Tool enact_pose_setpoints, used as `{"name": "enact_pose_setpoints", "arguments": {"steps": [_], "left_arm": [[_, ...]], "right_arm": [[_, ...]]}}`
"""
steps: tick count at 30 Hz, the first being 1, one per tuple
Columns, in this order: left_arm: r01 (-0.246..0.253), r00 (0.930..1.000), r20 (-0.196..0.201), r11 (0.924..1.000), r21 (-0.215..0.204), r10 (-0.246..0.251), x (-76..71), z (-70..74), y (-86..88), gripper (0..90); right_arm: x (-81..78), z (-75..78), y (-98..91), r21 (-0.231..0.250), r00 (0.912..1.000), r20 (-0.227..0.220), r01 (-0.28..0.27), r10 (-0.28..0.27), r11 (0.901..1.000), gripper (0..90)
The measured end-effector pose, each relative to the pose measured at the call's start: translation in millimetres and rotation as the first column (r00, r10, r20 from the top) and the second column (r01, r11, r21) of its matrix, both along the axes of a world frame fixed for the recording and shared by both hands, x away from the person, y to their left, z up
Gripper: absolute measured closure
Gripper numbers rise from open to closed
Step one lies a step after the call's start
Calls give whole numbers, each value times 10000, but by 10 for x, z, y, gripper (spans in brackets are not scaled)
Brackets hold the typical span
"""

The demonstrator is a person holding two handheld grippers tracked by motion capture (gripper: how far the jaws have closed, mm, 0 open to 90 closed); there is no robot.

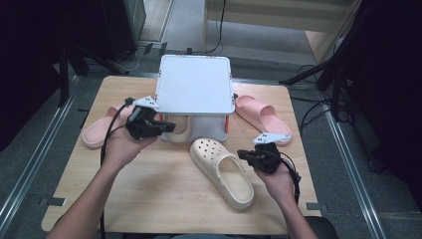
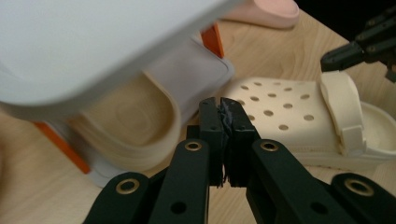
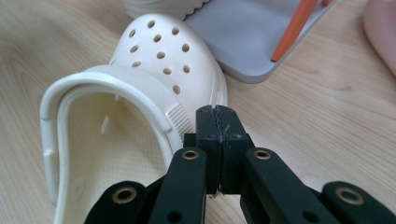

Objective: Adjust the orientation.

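**Cream clog on the table, both grippers closed and empty**

Right gripper [image 1: 247, 155]: jaws pressed flat together, nothing between them. The loose cream clog [image 1: 222, 172] lies just ahead of its tips and to their left in the right gripper view, the rim and ribbed strap pivot nearest; whether the tips touch it I cannot tell.

Left gripper [image 1: 168, 126]: jaws clenched too, empty. It points in under the white rack [image 1: 196, 84], where a second cream clog [image 2: 140, 126] sits on the lower shelf just ahead of the tips.

Handling, as a judgement: the clog looks like moulded foam, so light, springy, and stiff enough to keep its shape when lifted by one edge. The matte, faintly pebbled skin should give the pads decent friction. Not fragile.

Where to grip: the side wall of the opening or the heel strap [image 3: 112, 86], both thin enough to fit between the jaws. The round, perforated toe is too broad and would slip out.

Other notes: smooth pale wood table [image 1: 149, 199]; rack is glossy white plastic with orange posts [image 3: 294, 28]. Two pink slides flank the rack, one beyond the left gripper [image 1: 102, 129], one beyond the right [image 1: 263, 117]: soft-looking, smooth, one wide band each.
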State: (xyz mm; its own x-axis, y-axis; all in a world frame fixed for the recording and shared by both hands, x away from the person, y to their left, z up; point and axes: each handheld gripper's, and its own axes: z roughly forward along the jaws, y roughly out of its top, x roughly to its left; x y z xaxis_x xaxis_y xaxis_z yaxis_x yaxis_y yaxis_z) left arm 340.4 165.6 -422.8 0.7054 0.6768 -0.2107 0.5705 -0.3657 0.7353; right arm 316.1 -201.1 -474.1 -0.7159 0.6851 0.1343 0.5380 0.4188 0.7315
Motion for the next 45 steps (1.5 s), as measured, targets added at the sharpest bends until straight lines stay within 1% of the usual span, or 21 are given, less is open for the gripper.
{"name": "enact_pose_setpoints", "arguments": {"steps": [1, 2, 3, 4, 5, 6, 8, 9, 10, 12, 15, 19, 21, 23, 28, 33, 37, 39, 41, 43, 45], "left_arm": [[0, 10000, 0, 10000, 0, 0, 0, 0, 0, 882], [112, 9997, -204, 9999, -92, -114, -50, -130, -78, 882], [112, 9997, -204, 9999, -92, -114, -50, -130, -78, 882], [218, 9994, -265, 9996, 178, -213, -96, -231, -158, 881], [276, 9991, -334, 9995, 126, -271, -112, -273, -190, 881], [276, 9991, -334, 9995, 126, -271, -112, -273, -190, 881], [369, 9986, -383, 9993, -86, -372, -138, -337, -257, 882], [424, 9980, -468, 9988, -247, -435, -148, -368, -296, 883], [543, 9972, -493, 9981, -283, -556, -158, -399, -345, 883], [804, 9957, -459, 9967, -48, -806, -177, -470, -463, 886], [1119, 9922, -567, 9937, 86, -1113, -192, -566, -615, 888], [1348, 9889, -659, 9906, 228, -1330, -191, -645, -740, 887], [1416, 9877, -712, 9894, 331, -1390, -177, -669, -763, 886], [1421, 9872, -763, 9896, 229, -1400, -160, -671, -759, 887], [1438, 9865, -815, 9894, 203, -1417, -117, -673, -742, 884], [1388, 9870, -847, 9901, 216, -1365, -77, -670, -735, 882], [1395, 9880, -716, 9896, 362, -1366, -51, -664, -743, 881], [1370, 9882, -735, 9901, 300, -1345, -28, -667, -743, 879], [1339, 9880, -804, 9907, 240, -1316, -5, -670, -738, 876], [1324, 9868, -953, 9912, 97, -1308, 12, -672, -731, 862], [1358, 9862, -978, 9907, 130, -1339, 18, -665, -732, 861]], "right_arm": [[9, -11, 11, -51, 10000, -39, -38, 38, 10000, 899], [15, -22, 22, -64, 9999, -103, -71, 70, 10000, 898], [20, -32, 33, -107, 9998, -165, -108, 106, 9999, 898], [24, -39, 39, -138, 9998, -145, -102, 100, 9999, 898], [28, -42, 40, -136, 9998, -158, -92, 90, 9999, 898], [35, -48, 38, -96, 9998, -185, -89, 87, 9999, 898], [42, -53, 33, -45, 9997, -249, -68, 67, 10000, 898], [51, -70, 35, -79, 9991, -414, 8, -11, 10000, 898], [51, -70, 35, -79, 9991, -414, 8, -11, 10000, 898], [53, -89, 51, -214, 9993, -386, -1, -8, 9998, 898], [45, -90, 54, -214, 9994, -341, 45, -52, 9998, 898], [29, -97, 47, -132, 9995, -300, 116, -120, 9998, 898], [23, -96, 44, -89, 9994, -318, 150, -153, 9998, 898], [6, -97, 48, -87, 9992, -328, 207, -209, 9997, 900], [-83, -105, 79, 55, 9991, -382, 206, -204, 9998, 900], [-181, -106, 134, 36, 9992, -358, 205, -204, 9998, 900], [-240, -116, 165, 163, 9986, -444, 284, -277, 9995, 900], [-298, -132, 203, 321, 9985, -519, 212, -195, 9993, 900], [-317, -137, 216, 331, 9985, -521, 186, -168, 9993, 900], [-349, -121, 210, 327, 9992, -354, 194, -182, 9993, 900], [-345, -111, 188, 464, 9990, -381, 241, -223, 9986, 900]]}}
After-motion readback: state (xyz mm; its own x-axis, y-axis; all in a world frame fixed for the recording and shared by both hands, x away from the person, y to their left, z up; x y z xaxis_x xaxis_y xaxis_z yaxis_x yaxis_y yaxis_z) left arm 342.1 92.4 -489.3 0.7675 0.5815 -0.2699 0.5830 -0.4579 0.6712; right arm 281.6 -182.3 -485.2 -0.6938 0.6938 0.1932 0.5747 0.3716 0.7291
